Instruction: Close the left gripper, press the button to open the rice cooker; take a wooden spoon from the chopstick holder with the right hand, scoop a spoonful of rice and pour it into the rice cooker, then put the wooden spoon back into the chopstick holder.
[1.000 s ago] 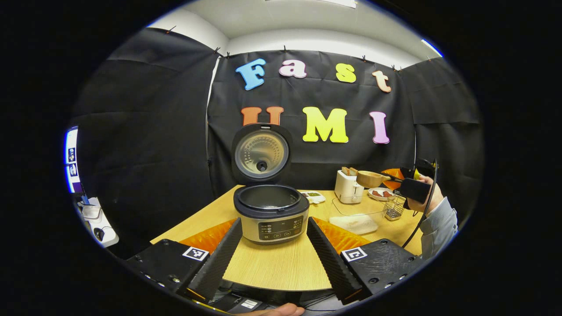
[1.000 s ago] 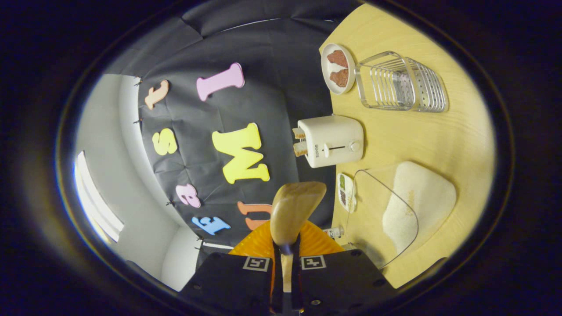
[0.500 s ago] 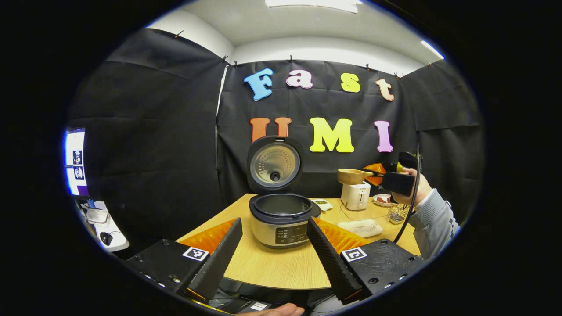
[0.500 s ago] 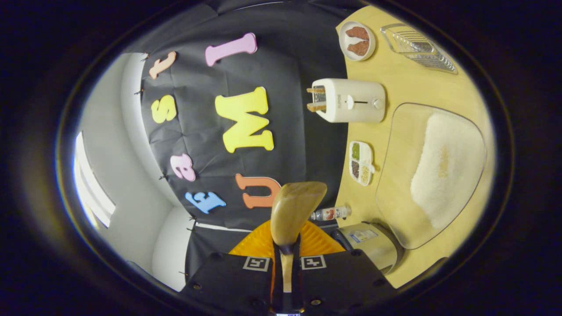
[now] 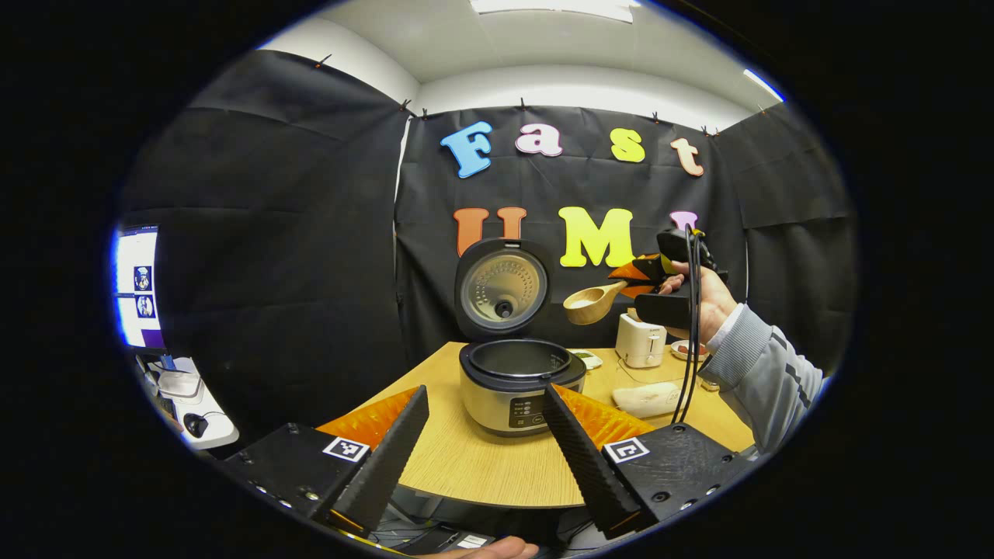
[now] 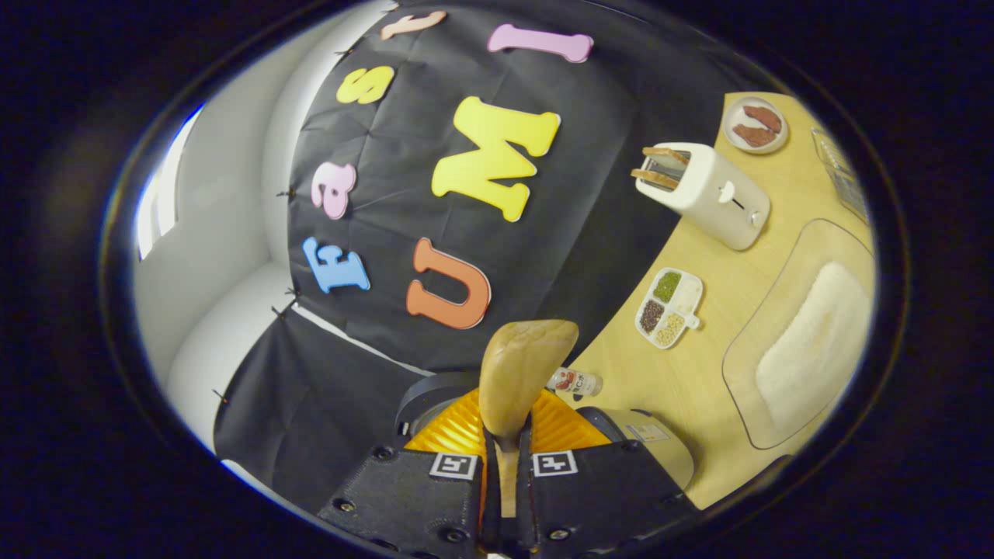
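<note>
The rice cooker (image 5: pixel 519 384) stands on the wooden table (image 5: pixel 497 466) with its lid (image 5: pixel 503 289) swung up and the pot showing. My left gripper (image 5: pixel 483 396) hangs open in front of it, apart from it, fingers spread either side. The wooden spoon (image 5: pixel 592 304), rice in its bowl, hovers above and to the right of the pot's rim. My right gripper (image 5: pixel 660 291), held by a hand, is shut on its handle. In the right gripper view the spoon (image 6: pixel 524 373) sticks out from my right gripper (image 6: pixel 506 442), over the cooker (image 6: pixel 660 446) below.
A white toaster (image 6: pixel 714 194), a divided dish (image 6: pixel 669 307), a small bottle (image 6: pixel 575 382), a plate (image 6: pixel 753 124) and a clear tray of rice (image 6: pixel 811 341) sit on the table. The wire chopstick holder (image 6: pixel 839 167) is at the far edge. A grey sleeve (image 5: pixel 765 380) reaches in from the right.
The right gripper has carried the spoon up and leftward from over the rice tray to beside the cooker's raised lid. The left gripper has drawn back from the cooker, staying open.
</note>
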Demonstrator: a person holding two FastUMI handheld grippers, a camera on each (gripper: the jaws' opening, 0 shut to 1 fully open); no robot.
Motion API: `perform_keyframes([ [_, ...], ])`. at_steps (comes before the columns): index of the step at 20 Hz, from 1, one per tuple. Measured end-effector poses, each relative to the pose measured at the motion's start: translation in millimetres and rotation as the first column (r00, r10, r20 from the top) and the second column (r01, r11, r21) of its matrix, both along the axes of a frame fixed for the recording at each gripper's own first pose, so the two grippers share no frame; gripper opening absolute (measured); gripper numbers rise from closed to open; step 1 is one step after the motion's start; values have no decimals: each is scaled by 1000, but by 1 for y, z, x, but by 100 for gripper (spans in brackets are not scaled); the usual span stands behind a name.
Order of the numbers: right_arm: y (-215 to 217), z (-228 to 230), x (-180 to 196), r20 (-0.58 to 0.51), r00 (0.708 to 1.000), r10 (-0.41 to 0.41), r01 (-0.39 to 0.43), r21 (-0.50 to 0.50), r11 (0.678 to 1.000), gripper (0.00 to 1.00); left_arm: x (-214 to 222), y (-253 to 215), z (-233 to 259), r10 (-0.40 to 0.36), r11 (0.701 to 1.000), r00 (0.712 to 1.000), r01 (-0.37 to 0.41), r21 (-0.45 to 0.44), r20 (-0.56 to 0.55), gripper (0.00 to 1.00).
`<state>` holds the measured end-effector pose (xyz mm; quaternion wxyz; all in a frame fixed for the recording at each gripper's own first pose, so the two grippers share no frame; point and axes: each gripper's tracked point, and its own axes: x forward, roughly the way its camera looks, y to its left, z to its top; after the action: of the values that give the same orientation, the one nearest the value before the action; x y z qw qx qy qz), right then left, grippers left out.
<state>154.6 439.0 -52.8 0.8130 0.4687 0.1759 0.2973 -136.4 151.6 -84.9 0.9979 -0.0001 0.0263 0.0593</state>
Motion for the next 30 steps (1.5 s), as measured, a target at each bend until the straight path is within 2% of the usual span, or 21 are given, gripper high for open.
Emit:
perform_keyframes([
  [3,20,1,-1,95,995,0,13,-133,991,12,-1,5,-4,7,1000,1000,-7,-15,-7,95],
  [5,32,3,-3,172,985,3,37,-230,972,13,-1,7,-6,9,1000,1000,-9,-20,-8,95],
  [9,57,-2,-8,309,950,39,93,-403,911,13,-1,8,-10,11,1000,1000,-11,-15,-17,95],
  [13,80,-11,-20,396,913,100,127,-508,852,13,0,11,-15,27,1000,999,-27,-7,-23,95],
  [19,112,-8,-51,549,808,214,221,-619,753,13,0,13,-18,37,999,999,-37,-2,-26,94],
  [22,118,2,-61,633,727,268,312,-652,691,13,0,13,-20,38,999,999,-38,-3,-33,95],
  [26,125,9,-76,702,629,333,399,-659,637,13,0,15,-17,58,998,998,-58,0,-27,95],
  [30,134,1,-85,712,552,435,478,-697,534,13,0,15,-16,52,999,998,-52,-2,-28,94],
])
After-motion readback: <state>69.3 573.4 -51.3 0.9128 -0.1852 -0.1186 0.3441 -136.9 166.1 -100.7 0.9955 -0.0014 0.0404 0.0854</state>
